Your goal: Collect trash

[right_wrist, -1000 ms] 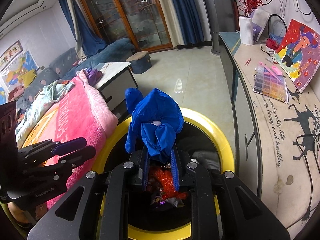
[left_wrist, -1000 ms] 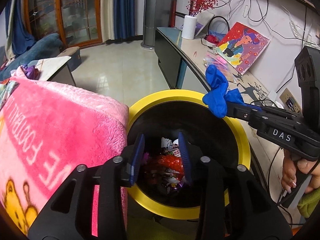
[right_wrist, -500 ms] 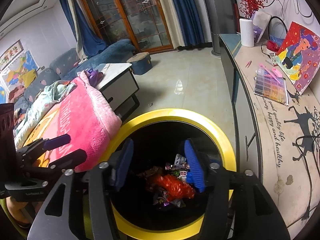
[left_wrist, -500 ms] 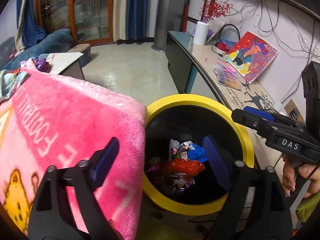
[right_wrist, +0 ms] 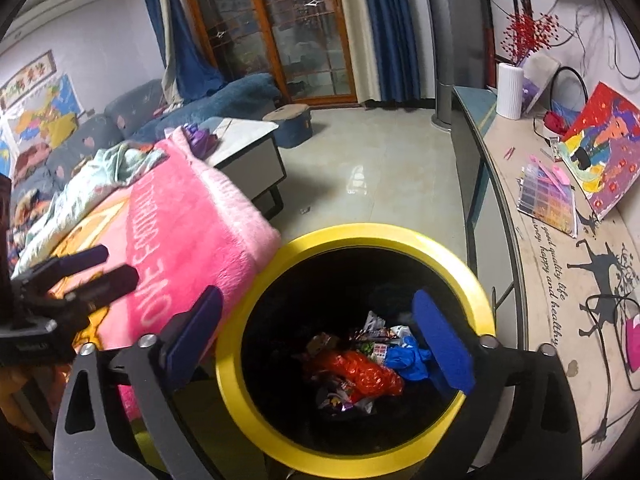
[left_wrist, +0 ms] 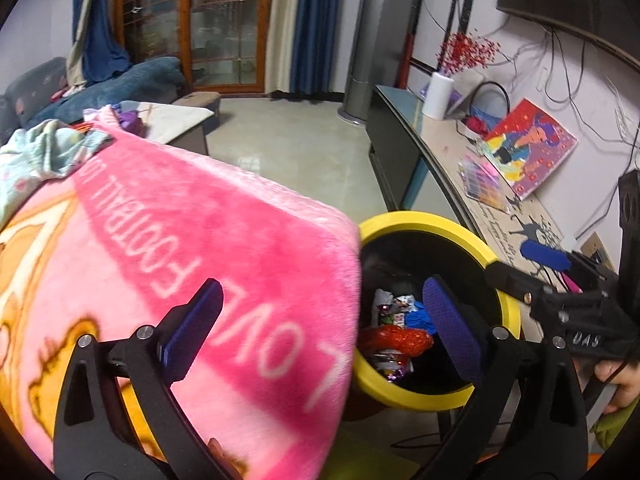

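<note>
A black trash bin with a yellow rim (right_wrist: pixel 400 236) (left_wrist: pixel 432 220) stands beside the sofa. Inside lie a crumpled blue piece (right_wrist: pixel 404 358) (left_wrist: pixel 418 316), an orange-red wrapper (right_wrist: pixel 364 372) (left_wrist: pixel 400 338) and several small wrappers. My right gripper (right_wrist: pixel 320 336) is open and empty, above the bin mouth. My left gripper (left_wrist: pixel 320 320) is open and empty; its left finger hangs over the pink blanket, its right finger over the bin. The right gripper also shows at the right of the left wrist view (left_wrist: pixel 544 256), and the left gripper at the left of the right wrist view (right_wrist: pixel 80 272).
A pink blanket (left_wrist: pixel 180 260) (right_wrist: pixel 180 216) covers the sofa edge touching the bin. A long cabinet (right_wrist: pixel 560 280) on the right holds a painting (right_wrist: pixel 600 148), a bead box (right_wrist: pixel 548 196) and a white vase (right_wrist: pixel 510 90). A low table (right_wrist: pixel 240 148) stands on the tiled floor.
The right gripper opened and dropped the blue piece into the bin. The left gripper opened wide and swung left over the pink blanket.
</note>
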